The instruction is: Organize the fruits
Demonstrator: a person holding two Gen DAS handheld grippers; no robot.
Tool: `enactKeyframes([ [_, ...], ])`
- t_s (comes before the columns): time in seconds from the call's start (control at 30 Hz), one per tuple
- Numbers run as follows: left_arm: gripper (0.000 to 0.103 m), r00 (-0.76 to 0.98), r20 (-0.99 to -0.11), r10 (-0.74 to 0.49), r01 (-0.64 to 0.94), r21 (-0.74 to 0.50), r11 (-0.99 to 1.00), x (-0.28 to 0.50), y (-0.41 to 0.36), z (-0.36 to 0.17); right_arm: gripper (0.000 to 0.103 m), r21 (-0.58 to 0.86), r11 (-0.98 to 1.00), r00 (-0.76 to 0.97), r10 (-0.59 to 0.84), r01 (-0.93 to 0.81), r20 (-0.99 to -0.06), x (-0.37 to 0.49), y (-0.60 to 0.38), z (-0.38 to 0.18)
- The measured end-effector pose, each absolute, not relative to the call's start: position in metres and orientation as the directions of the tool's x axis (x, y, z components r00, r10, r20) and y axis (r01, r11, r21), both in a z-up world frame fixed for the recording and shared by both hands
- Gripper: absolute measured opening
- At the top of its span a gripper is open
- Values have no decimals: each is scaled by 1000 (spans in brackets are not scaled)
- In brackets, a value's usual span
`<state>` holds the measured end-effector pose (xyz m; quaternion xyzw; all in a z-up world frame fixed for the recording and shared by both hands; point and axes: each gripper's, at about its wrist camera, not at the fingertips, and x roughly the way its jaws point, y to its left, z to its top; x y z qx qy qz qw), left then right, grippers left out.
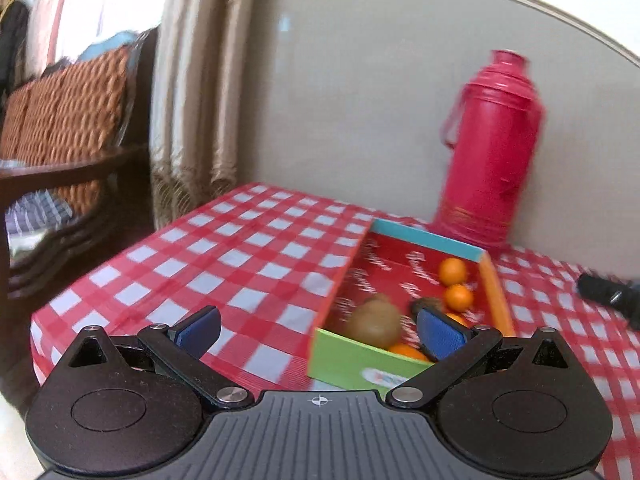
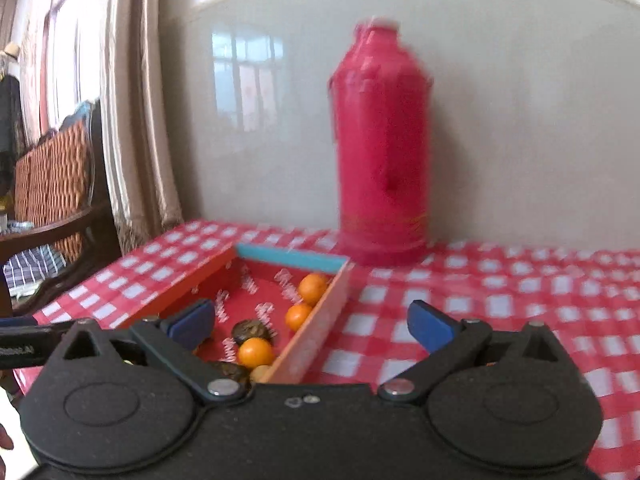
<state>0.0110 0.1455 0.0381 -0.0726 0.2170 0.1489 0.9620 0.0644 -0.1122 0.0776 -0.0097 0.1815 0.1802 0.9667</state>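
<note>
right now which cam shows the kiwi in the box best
The left wrist view. There the kiwi sits whole, though blurred, at the near end of the box. In the right wrist view that end of the box is hidden behind the right gripper, so no kiwi is clearly seen.

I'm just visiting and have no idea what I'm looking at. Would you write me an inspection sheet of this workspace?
Surface: table under a red-and-white checked cloth.
Job's things: open colourful box holding small oranges, a brown kiwi and dark round pieces I cannot identify.
Clutter: tall red thermos standing behind the box; a black object on the cloth, too blurred to name.
Grippers: left claw open, empty; right claw open, empty.
Cables: nothing seen.
Surroundings: beige wall, curtain, wooden chair with orange cushions.
</note>
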Motion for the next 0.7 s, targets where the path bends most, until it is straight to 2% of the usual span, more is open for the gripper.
enactKeyframes([
  [0.13,103,891,-417,181,-231,-70,971,-5,107,45,97,-3,960,902,261,-280,-345,30,-148,82],
  [0.4,103,936,-326,134,-129,39,991,-32,32,40,97,42,979,912,201,-199,-358,-13,-206,55],
  [0.57,103,937,-324,132,-123,47,991,-38,19,37,97,4,981,931,185,-194,-314,-14,-208,51],
  [0.7,103,937,-323,135,-128,43,991,-40,22,35,97,16,978,927,204,-210,-315,-10,-204,47],
])
